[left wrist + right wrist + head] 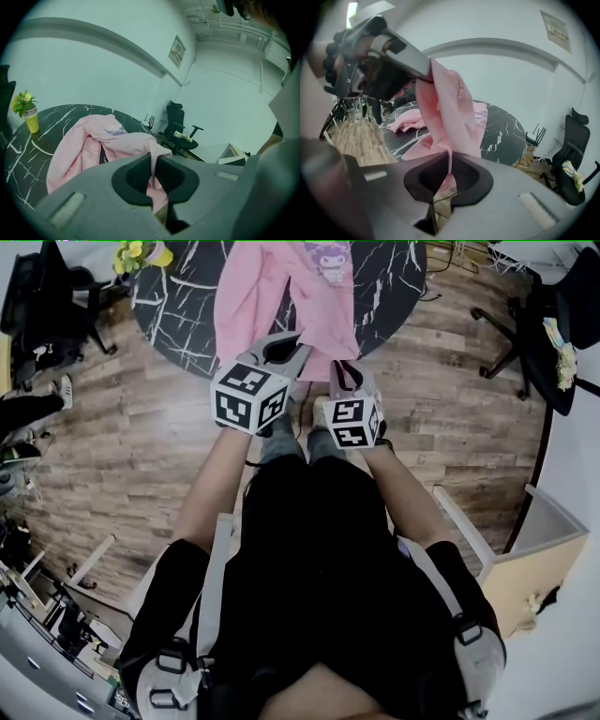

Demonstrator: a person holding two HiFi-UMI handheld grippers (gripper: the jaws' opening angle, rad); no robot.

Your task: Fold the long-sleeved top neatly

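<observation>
A potted plant (29, 112) sits at the far left of the dark marbled round table (178, 329). One office chair (530, 329) stands on the wood floor to the right. The pink long-sleeved top (248, 296) lies across the table, its near edge drawn off toward me. I have both forearms stretched forward, side by side and tipped downward. My left gripper (286, 352) is pinching the top's ribbed edge, and my right gripper (343, 371) pinches that cloth just beside it. From the right gripper view, the raised fabric hangs across part of the table.
</observation>
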